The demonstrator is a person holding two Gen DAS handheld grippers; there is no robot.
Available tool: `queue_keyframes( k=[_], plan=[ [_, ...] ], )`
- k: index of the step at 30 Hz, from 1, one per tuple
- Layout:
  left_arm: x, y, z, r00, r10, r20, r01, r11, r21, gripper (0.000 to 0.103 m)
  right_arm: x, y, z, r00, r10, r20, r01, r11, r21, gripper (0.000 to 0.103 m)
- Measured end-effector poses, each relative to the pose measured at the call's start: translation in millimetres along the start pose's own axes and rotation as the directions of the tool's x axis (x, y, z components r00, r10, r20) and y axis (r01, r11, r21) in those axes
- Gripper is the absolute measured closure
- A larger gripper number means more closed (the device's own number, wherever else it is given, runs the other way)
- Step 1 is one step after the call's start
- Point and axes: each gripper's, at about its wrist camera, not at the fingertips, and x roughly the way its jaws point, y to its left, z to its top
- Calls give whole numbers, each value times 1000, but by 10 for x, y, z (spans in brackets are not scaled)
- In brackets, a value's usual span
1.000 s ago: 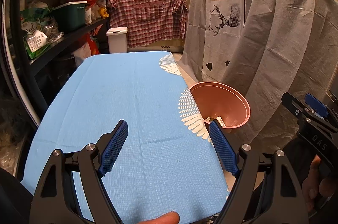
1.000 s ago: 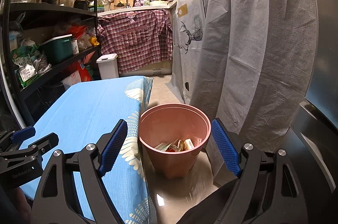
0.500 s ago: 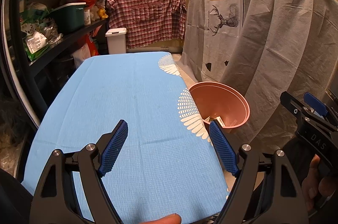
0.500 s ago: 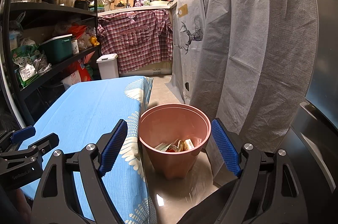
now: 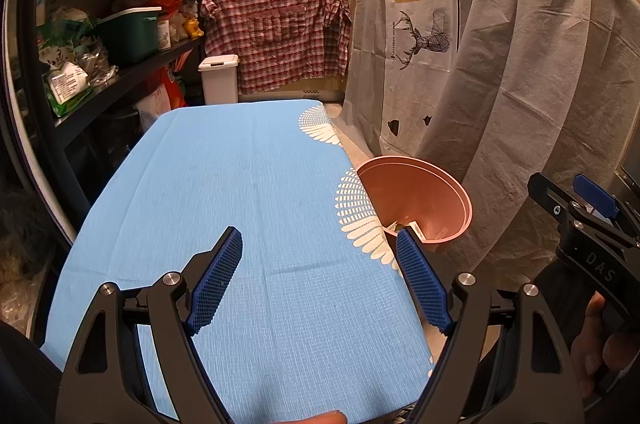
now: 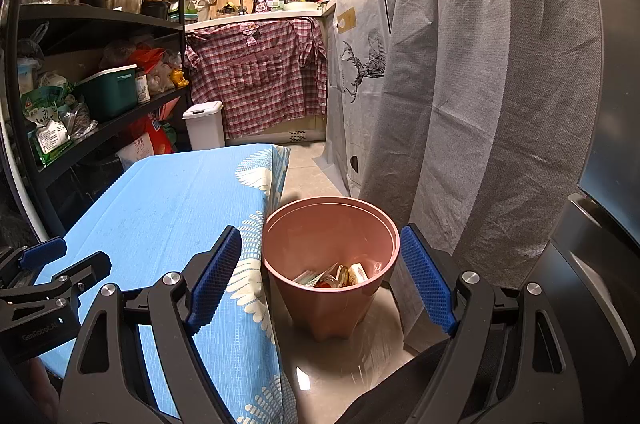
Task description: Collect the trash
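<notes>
1. The left gripper (image 5: 318, 280) hangs above the near part of the surface (image 5: 240, 184), which is covered by a blue cloth with white feather patterns along its right edge. Its jaws are wide open and hold nothing.
2. The right gripper (image 6: 320, 276) is beside the right edge of the surface and looks down toward the pink bin (image 6: 332, 264). Its jaws are also wide open and empty, and in this view the bin appears between them.
3. The bin stands upright on the floor (image 6: 308, 168), just beside the right edge of the surface and near the grey curtain (image 6: 480, 104). I think it is put there so that trash can go from the surface into it with a short move.
4. The trash (image 6: 336, 274) lies at the bottom of the bin: several crumpled wrappers and small packets. I cannot tell exactly how many pieces.
5. On the blue cloth I see no trash in either view, so I judge that the collecting is finished or nearly finished.
6. Both grippers are open probably because nothing is left to carry at this moment.
</notes>
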Motion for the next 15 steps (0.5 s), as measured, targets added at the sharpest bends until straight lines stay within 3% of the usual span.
queue_keyframes(
  k=[15],
  plan=[
    [1,-10,10,1000,-2,1,2,1000,1,26,1,7,0,1000,0,-1,0,1000,-2,22]
  ],
)
